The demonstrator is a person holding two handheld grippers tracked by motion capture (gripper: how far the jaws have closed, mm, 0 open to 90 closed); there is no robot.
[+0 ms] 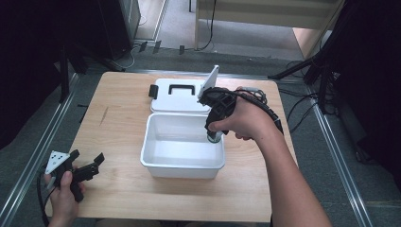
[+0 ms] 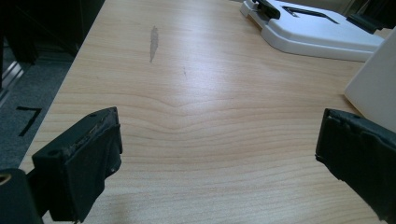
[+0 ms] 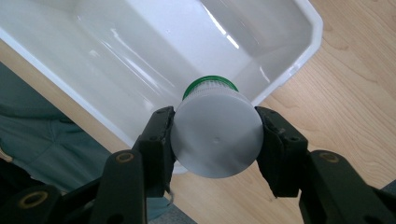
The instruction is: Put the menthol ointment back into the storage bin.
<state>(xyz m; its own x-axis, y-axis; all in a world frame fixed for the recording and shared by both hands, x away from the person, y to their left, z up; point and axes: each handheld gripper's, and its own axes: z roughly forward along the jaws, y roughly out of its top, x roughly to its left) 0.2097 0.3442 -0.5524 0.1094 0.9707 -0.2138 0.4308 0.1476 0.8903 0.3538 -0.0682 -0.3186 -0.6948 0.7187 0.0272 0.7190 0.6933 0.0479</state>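
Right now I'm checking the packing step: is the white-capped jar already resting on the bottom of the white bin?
No, the right tool holds the jar above the bin, near its rim.

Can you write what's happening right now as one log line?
right gripper: shut on white jar | place: over white bin corner | left gripper: open, empty | lid: off

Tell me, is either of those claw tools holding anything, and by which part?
The right gripper holds a white jar by its sides near the cap, over the white bin. The left gripper holds nothing, fingers apart.
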